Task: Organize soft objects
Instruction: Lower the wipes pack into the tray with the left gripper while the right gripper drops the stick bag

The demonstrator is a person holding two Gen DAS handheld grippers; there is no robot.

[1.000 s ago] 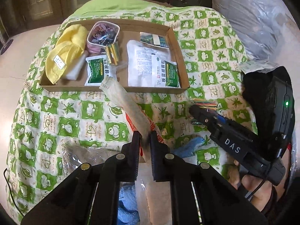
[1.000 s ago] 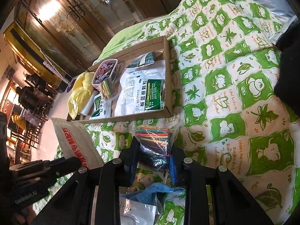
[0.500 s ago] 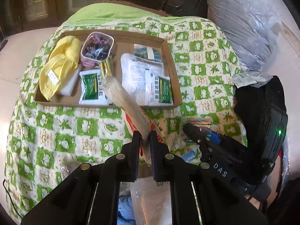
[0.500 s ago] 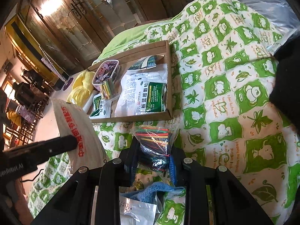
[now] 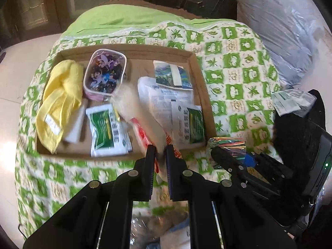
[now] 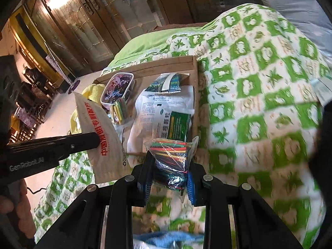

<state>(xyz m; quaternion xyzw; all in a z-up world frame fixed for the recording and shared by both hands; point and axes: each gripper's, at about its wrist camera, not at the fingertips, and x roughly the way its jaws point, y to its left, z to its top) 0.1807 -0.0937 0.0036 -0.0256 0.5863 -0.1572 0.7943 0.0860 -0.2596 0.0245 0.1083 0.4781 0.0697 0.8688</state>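
Observation:
A shallow cardboard tray (image 5: pixel 199 76) (image 6: pixel 195 87) lies on a green-and-white quilt (image 5: pixel 238 66). It holds a yellow cloth (image 5: pixel 60 99), a cartoon pouch (image 5: pixel 104 73) and several green-and-white sachets (image 5: pixel 108 132). My left gripper (image 5: pixel 158 155) is shut on a white paper bag with red print (image 5: pixel 132 105) (image 6: pixel 99 132), held above the tray's near side. My right gripper (image 6: pixel 170 166) is shut on a clear packet of coloured sticks (image 6: pixel 170 157) (image 5: pixel 228 143), just before the tray's near right corner.
A grey plastic-wrapped bundle (image 5: pixel 280 27) lies at the back right. A black bag (image 5: pixel 298 137) sits at the right. A blue cloth (image 6: pixel 166 236) and clear packets lie below the grippers. Dark wooden cabinets (image 6: pixel 72 20) stand behind.
Both grippers have moved forward toward the tray with their loads. The paper bag now hangs over the tray's contents, and the stick packet is nearer the tray's corner.

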